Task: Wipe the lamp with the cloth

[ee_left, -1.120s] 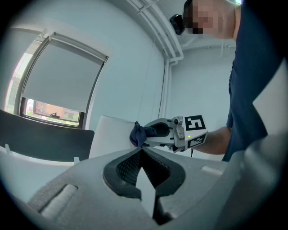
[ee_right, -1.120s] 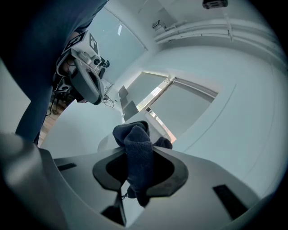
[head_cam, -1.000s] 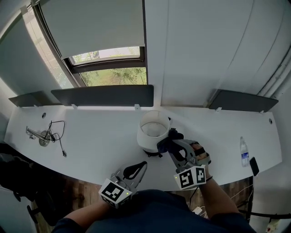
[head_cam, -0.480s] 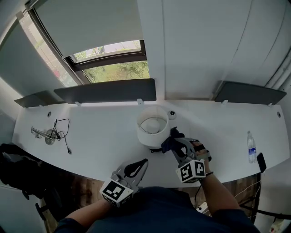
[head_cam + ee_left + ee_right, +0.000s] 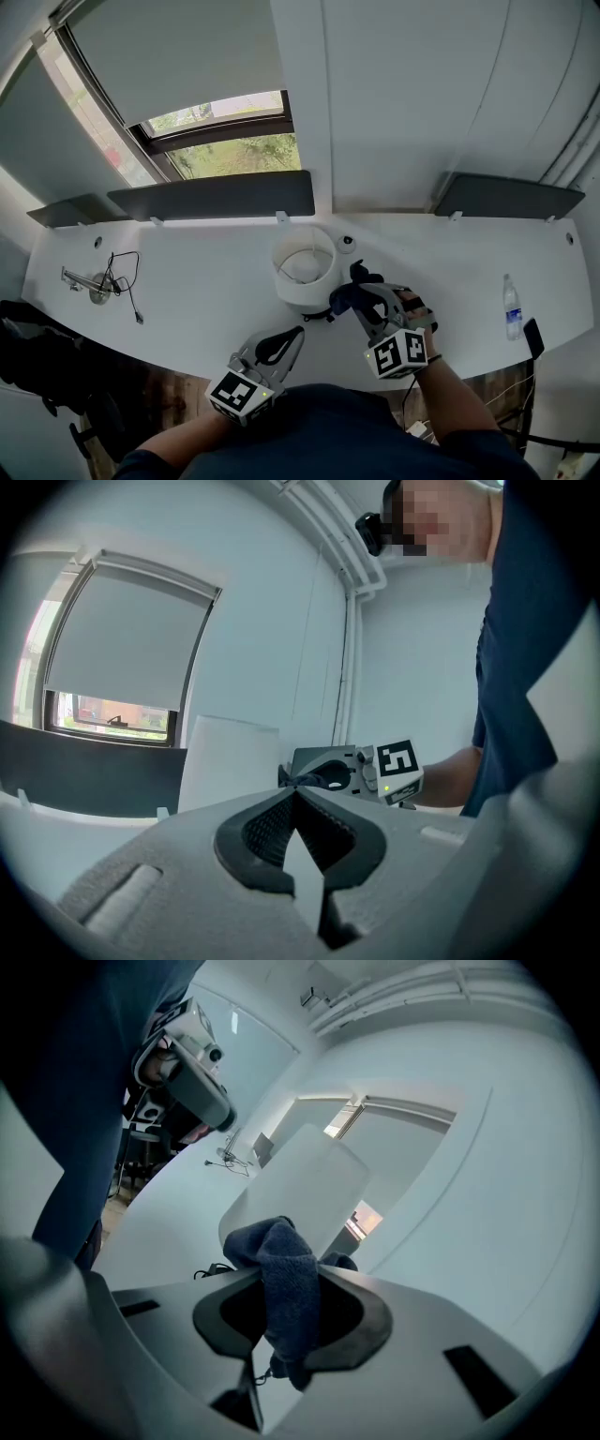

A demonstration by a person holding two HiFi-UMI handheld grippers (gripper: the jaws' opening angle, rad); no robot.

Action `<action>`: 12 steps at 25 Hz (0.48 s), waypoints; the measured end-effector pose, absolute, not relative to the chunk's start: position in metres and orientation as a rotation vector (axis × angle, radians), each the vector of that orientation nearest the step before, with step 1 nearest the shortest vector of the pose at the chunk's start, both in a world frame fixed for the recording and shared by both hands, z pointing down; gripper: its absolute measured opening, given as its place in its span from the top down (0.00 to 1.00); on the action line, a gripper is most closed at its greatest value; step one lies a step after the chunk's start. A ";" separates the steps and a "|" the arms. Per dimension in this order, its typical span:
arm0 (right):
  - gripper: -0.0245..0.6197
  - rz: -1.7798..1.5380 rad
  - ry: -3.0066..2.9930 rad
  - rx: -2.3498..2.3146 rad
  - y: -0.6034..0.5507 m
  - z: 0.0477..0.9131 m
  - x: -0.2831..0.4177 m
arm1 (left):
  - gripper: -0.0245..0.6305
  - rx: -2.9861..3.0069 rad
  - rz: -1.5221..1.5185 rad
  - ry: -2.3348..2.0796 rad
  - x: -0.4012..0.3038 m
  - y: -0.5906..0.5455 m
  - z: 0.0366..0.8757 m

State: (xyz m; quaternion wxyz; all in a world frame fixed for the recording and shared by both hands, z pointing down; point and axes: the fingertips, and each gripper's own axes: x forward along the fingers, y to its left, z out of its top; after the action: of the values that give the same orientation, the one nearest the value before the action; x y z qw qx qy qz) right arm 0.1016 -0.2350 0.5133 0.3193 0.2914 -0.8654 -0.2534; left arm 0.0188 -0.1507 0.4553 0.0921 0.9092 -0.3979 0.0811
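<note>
A white drum lamp shade (image 5: 304, 269) stands on the white desk (image 5: 197, 286) and fills the middle of the right gripper view as a pale shade (image 5: 305, 1194). My right gripper (image 5: 349, 300) is shut on a dark blue cloth (image 5: 345, 294), which sits against the shade's lower right side. The cloth (image 5: 286, 1283) is bunched between the jaws. My left gripper (image 5: 296, 335) hovers near the desk's front edge, shut with nothing in it. From the left gripper view the shade (image 5: 230, 761) and the right gripper (image 5: 298, 780) show ahead.
A metal clamp with a black cable (image 5: 103, 278) lies at the desk's left. A water bottle (image 5: 510, 312) and a dark phone (image 5: 532, 338) sit at the far right. Dark panels (image 5: 214, 196) line the back edge under the window.
The right gripper with the cloth has stayed at the shade's lower right side. The head view has shifted a little. The left gripper has hardly moved.
</note>
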 end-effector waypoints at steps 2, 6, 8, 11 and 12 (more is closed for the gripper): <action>0.80 -0.695 -2.298 0.795 -0.238 0.491 0.104 | 0.95 2.712 0.234 -1.178 0.021 -0.153 0.454; 0.80 -0.751 -2.363 0.867 -0.245 0.441 0.109 | 0.95 2.706 0.202 -1.176 0.029 -0.157 0.449; 0.80 -0.788 -2.378 0.892 -0.250 0.421 0.110 | 0.95 2.711 0.201 -1.177 0.033 -0.159 0.448; 0.80 -0.827 -2.381 0.896 -0.259 0.409 0.108 | 0.95 2.719 0.215 -1.177 0.034 -0.160 0.448; 0.80 -0.829 -2.380 0.890 -0.262 0.411 0.107 | 0.95 2.718 0.221 -1.180 0.035 -0.161 0.449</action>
State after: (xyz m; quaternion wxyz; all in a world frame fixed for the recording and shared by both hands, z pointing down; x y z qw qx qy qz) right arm 0.1071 -0.2618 0.4108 0.2324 0.3239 -0.8661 -0.3018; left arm 0.0346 -0.1607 0.4485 0.0850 0.9114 -0.3957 0.0741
